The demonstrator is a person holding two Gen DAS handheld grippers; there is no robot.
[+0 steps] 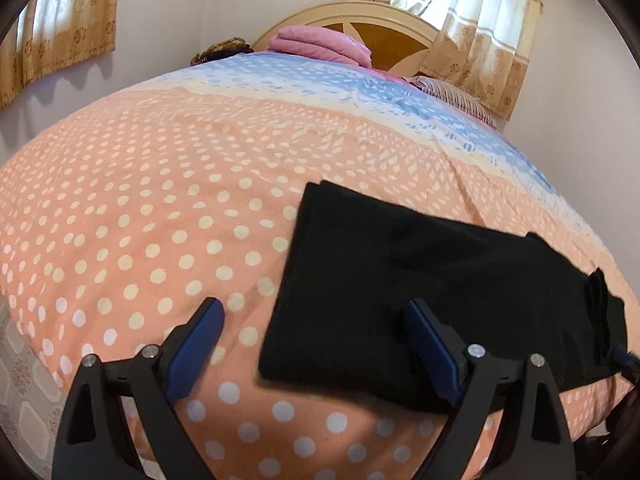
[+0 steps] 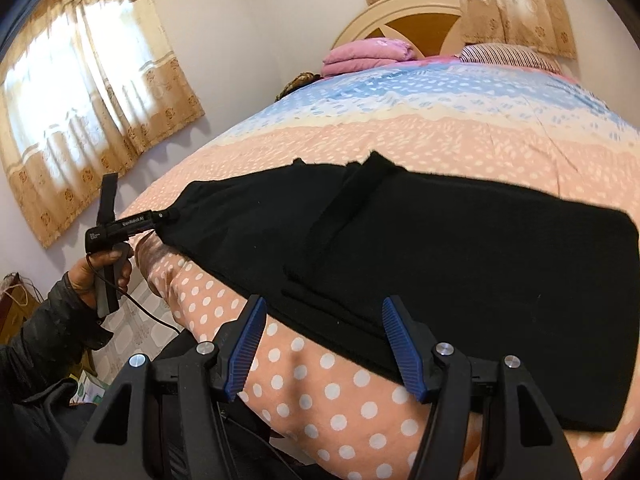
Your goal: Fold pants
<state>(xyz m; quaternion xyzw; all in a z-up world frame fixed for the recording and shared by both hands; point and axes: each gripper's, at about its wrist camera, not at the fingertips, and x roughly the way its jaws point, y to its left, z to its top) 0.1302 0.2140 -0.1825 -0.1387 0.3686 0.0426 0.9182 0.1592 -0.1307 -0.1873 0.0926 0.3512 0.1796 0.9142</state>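
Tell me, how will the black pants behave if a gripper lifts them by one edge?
The black pants lie flat in soft layers on the bedspread, so they will probably droop and unfold rather than stay stiff. The cloth looks fuzzy, so it likely grips the blue pads instead of slipping. They seem light, and cannot roll.

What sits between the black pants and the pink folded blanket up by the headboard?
Nothing: only bare dotted bedspread between the black pants and pink folded blanket, seen in both wrist views.
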